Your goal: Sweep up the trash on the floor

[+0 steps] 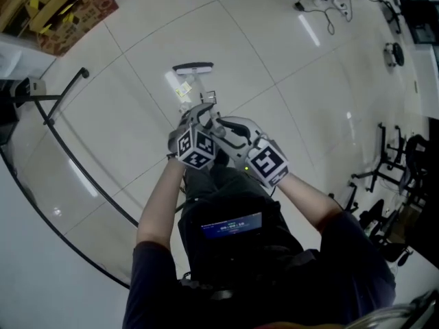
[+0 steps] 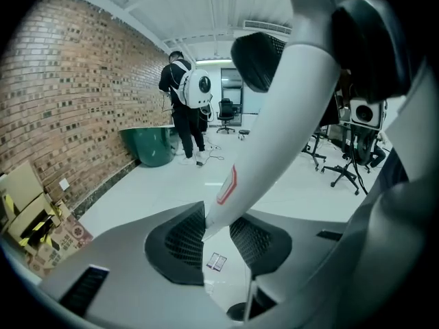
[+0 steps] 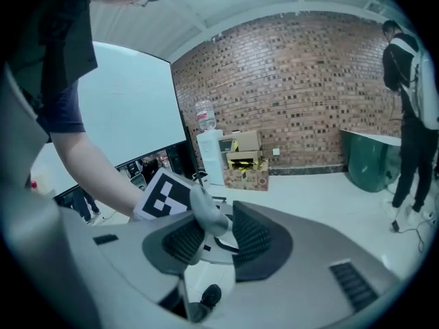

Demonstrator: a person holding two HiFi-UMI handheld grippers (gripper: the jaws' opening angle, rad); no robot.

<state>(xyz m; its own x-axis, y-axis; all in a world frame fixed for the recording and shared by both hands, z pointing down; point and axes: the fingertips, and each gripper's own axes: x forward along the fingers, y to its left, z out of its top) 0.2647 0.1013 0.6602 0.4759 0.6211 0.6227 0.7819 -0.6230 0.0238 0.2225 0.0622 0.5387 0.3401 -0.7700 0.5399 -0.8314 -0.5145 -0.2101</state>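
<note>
Head view: both claws are bunched together near the body, left claw [image 1: 194, 118] and right claw [image 1: 223, 130] on the broom handle [image 1: 199, 82]. The broom head [image 1: 193, 67] sits farther out on the floor [image 1: 288, 81]. The trash [image 1: 183, 90] is a pale scrap just nearer than the head, left of the handle. Risk: a fast pull would likely flick the light scrap sideways, or the head rides over it.

Left gripper view: left claw [image 2: 218, 230] is partly spread, pads pinching the white broom handle [image 2: 274, 149]. The trash [image 2: 216, 261] shows on the floor below. Risk: the smooth handle could twist in the pads and turn the head off line.

Right gripper view: right claw [image 3: 209, 235] is about half spread, pinching the handle's grey top end [image 3: 209, 214]. The grip is at the very tip, so it may slip off. The left claw's marker cube [image 3: 164, 196] is just beside it.
</note>
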